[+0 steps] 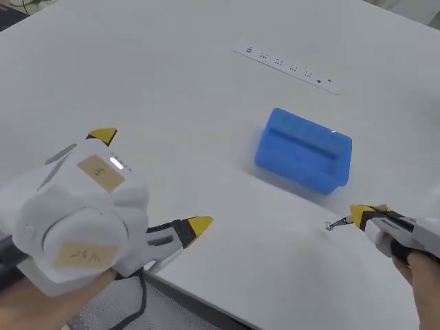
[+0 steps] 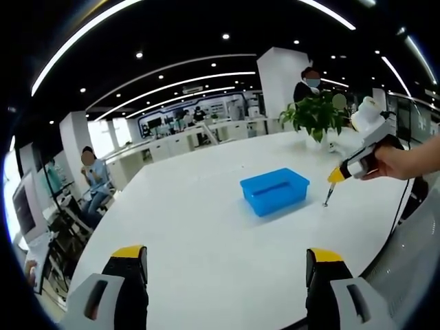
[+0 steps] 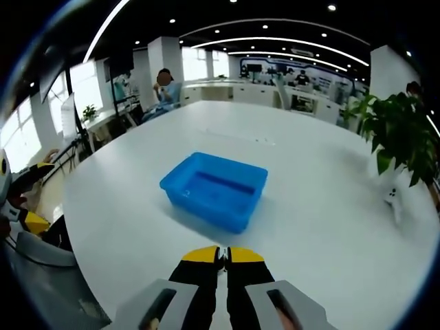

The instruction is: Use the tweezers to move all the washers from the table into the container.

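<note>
While the white worktop (image 1: 172, 82) is pretty much the whole scene in the head view, the blue container (image 1: 304, 150) is the main thing on it. It's an open rectangular tub sitting right of centre, and its inside is too blurry to make out. A white power strip (image 1: 285, 67) lies well beyond it toward the far side. Over at the near left edge, the left gripper (image 1: 151, 179) is held above the worktop with its yellow-tipped fingers (image 2: 127, 254) spread wide and nothing between them. It's well apart from the container. Near the right edge, a hand (image 1: 423, 275) holds the right gripper (image 1: 364, 212), and in the right gripper view its fingers (image 3: 199, 256) are pressed together, pinching a thin pair of tweezers (image 1: 337, 222). The tweezers stick out past the yellow tips and angle down toward the worktop, just in front of the container's near right corner. Whether the tips actually touch the surface or hold anything is too small to tell. In the left gripper view, a potted plant (image 2: 316, 113) stands way back on the worktop.
</note>
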